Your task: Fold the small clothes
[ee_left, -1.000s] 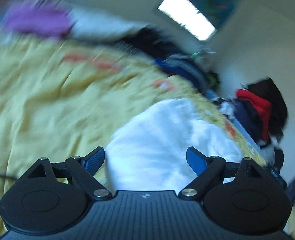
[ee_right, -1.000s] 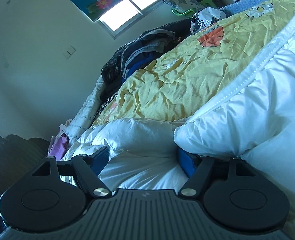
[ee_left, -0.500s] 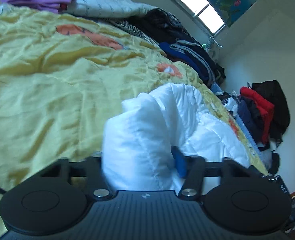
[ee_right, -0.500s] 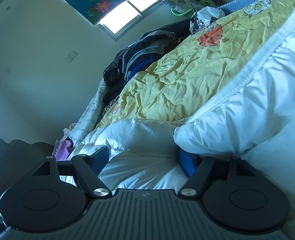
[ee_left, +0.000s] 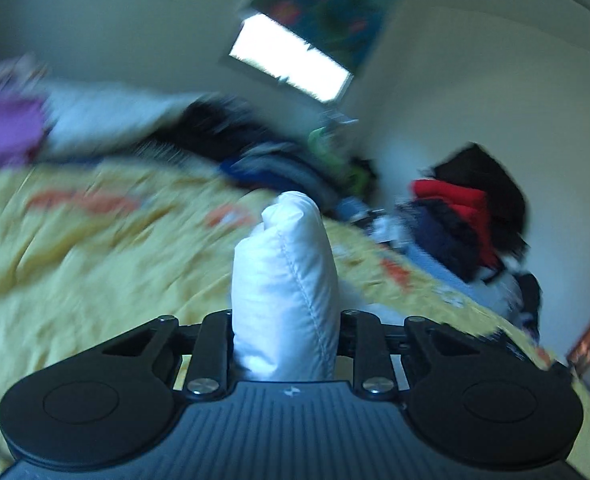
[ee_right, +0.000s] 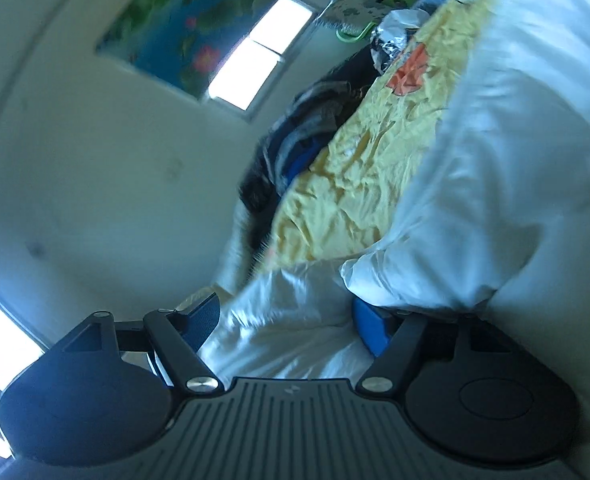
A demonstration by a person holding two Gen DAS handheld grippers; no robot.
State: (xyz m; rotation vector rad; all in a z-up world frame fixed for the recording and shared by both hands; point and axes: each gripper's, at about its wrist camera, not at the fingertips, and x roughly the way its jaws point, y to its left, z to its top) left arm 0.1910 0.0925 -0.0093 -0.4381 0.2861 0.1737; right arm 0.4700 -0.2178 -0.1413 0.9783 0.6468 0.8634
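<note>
Clothes are heaped along the far edge of the yellow bedspread (ee_left: pixel 95 272) — a dark pile (ee_left: pixel 263 160) under the window (ee_left: pixel 291 60) and a red-and-black stack (ee_left: pixel 467 216) by the wall. The left gripper (ee_left: pixel 285 320) is clamped on a bunched fold of the white padded garment (ee_left: pixel 287 280), held upright above the bed. The right gripper (ee_right: pixel 287 316) stands spread — white fabric (ee_right: pixel 495 200) lies between its fingers and drapes over the right one.

- My left wrist view sits low over the yellow bedspread (ee_left: pixel 95 264), facing the window (ee_left: pixel 291 64).
- My right (tilted) hugs it too; both share that window (ee_right: pixel 259 68).
</note>
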